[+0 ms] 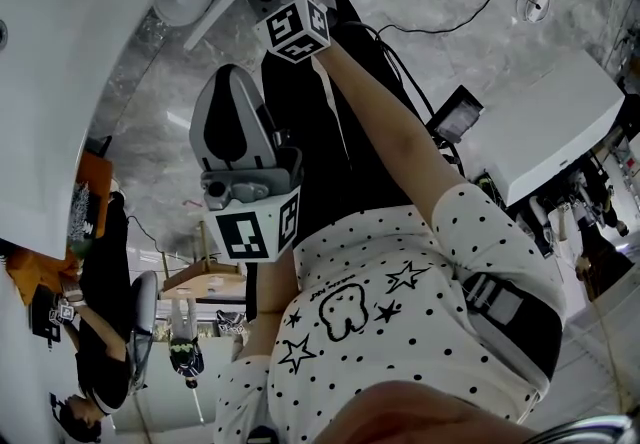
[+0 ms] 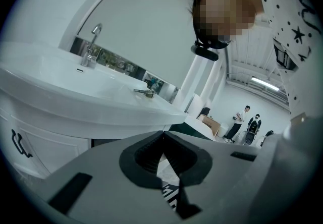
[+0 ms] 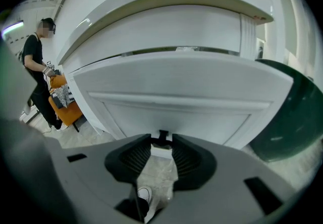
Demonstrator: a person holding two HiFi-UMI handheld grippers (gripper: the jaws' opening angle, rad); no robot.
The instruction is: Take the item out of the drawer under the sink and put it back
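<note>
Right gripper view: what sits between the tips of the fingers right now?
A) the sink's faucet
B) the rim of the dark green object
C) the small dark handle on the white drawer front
C: the right gripper has its fingers on either side of the small dark handle, which sticks out from the white drawer front under the sink.

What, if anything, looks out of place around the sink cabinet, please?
The white curved drawer front appears to stand forward of the white panel above, with a thin gap along its top edge, so it looks ajar. Its small dark handle is held between the fingers of the right gripper. Nothing else stands out.
</note>
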